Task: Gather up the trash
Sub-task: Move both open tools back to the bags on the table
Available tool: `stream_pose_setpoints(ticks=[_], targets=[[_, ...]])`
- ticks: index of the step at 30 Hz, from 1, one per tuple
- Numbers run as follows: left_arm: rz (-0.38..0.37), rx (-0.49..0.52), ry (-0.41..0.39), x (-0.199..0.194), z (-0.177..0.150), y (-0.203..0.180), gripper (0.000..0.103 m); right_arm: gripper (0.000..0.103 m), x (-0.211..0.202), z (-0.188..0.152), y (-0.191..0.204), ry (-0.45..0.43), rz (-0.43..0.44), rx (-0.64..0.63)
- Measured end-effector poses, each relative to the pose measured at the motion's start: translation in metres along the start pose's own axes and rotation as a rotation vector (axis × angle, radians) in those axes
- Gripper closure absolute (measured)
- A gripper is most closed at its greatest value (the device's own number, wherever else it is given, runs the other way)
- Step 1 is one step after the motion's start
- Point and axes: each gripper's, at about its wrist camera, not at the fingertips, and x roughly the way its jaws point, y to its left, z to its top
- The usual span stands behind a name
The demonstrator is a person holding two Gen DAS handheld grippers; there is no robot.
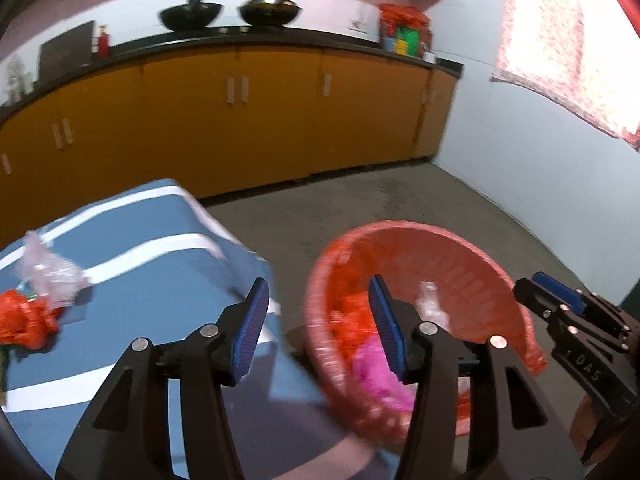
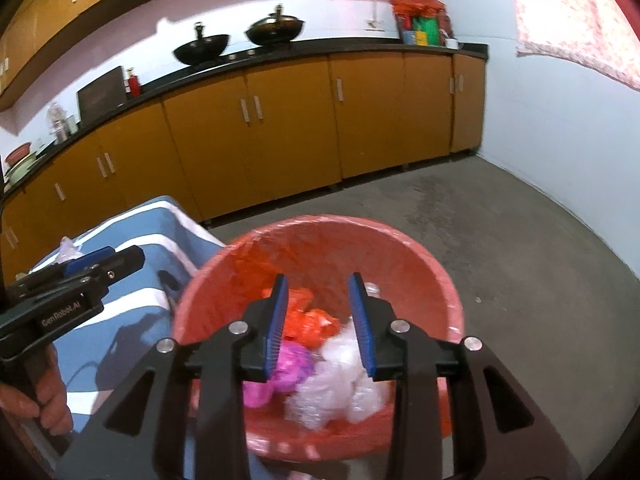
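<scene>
The right gripper [image 2: 316,320] hung over the red bin [image 2: 436,276], fingers apart and empty above the bagged trash [image 2: 340,376] inside. The left gripper [image 1: 318,328], also spread and empty, was the nearer to the clear wrapper [image 1: 48,272] and orange wrapper [image 1: 28,320] lying leftward on the blue striped surface [image 1: 152,280]. Orange kitchen cabinets [image 2: 280,128] stood beyond.

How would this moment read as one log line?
left gripper: open, empty | right gripper: open over bin | orange wrapper: on table
</scene>
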Motion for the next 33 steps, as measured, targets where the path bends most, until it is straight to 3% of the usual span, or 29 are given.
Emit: stream_pose_setpoints(ticks=[7, 19, 26, 33], targets=[[0.164, -0.08, -0.041, -0.044, -0.017, 0.071, 0.043, 0.063, 0.001, 0.008, 0.061, 0.001, 0.104, -0.066], [0.519, -0.296, -0.055, -0.132, -0.077, 0.239, 0.037, 0.056, 0.018, -0.001, 0.22, 0.062, 0.38, -0.243], [0.589, -0.378, -0.047, -0.151, -0.098, 0.296, 0.036, 0.056, 0.03, -0.022, 0.313, 0.106, 0.5, -0.357], [0.55, -0.354, -0.055, -0.149, -0.103, 0.314, 0.028, 0.05, 0.055, -0.03, 0.373, 0.107, 0.526, -0.444]])
